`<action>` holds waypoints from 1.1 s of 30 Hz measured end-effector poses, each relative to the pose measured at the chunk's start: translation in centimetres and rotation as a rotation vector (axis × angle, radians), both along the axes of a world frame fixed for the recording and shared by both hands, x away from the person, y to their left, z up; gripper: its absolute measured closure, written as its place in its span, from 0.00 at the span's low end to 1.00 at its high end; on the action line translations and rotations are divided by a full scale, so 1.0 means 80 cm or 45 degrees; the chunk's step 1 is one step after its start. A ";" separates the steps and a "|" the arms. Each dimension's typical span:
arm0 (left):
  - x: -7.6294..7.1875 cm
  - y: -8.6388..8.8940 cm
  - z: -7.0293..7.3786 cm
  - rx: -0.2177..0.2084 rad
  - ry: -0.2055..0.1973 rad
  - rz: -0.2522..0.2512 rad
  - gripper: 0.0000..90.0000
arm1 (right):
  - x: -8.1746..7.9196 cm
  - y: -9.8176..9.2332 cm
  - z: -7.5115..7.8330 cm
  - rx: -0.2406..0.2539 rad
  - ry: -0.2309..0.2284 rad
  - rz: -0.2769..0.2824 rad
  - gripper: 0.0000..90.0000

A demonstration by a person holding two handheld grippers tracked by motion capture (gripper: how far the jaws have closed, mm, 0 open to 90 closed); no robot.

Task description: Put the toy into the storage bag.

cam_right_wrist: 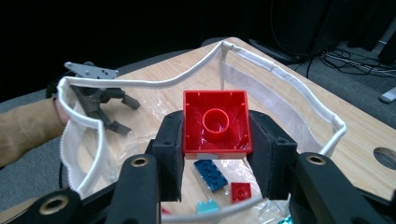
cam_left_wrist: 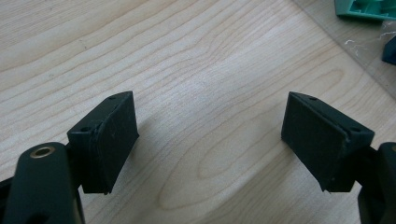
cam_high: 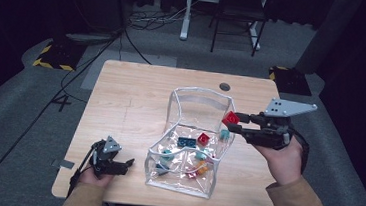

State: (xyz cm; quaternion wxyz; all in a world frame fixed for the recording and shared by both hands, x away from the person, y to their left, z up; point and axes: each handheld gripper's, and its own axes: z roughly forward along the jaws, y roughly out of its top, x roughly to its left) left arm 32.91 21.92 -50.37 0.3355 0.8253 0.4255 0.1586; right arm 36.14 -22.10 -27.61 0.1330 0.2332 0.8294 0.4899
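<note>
A clear plastic pouch (cam_high: 179, 180) with white piping stands open on the wooden table (cam_high: 130, 103), holding several toy bricks in red, blue, teal and orange. My right gripper (cam_high: 233, 122) hovers at the pouch's right rim, shut on a red brick (cam_high: 230, 118). In the right gripper view the red brick (cam_right_wrist: 215, 122) shows its hollow underside between the two pads, above the pouch rim (cam_right_wrist: 159, 84); a dark blue brick (cam_right_wrist: 211, 174) and a small red brick (cam_right_wrist: 240, 191) lie inside. My left gripper (cam_high: 127, 164) rests open on the table left of the pouch, its fingers (cam_left_wrist: 109, 137) wide apart over bare wood.
A round cable hole (cam_high: 225, 86) sits near the table's far edge. Beyond the table are a chair, desk legs and cables on grey floor. A teal brick (cam_left_wrist: 364, 8) shows at the top right of the left gripper view.
</note>
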 end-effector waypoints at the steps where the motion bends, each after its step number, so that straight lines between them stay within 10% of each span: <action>1: 0.000 0.000 0.000 0.000 0.000 0.000 0.21 | 0.004 0.003 0.000 -0.006 0.005 0.001 0.65; 33: 0.000 0.000 0.000 0.000 0.000 0.000 0.21 | 0.078 0.078 -0.047 -0.221 0.182 0.004 0.65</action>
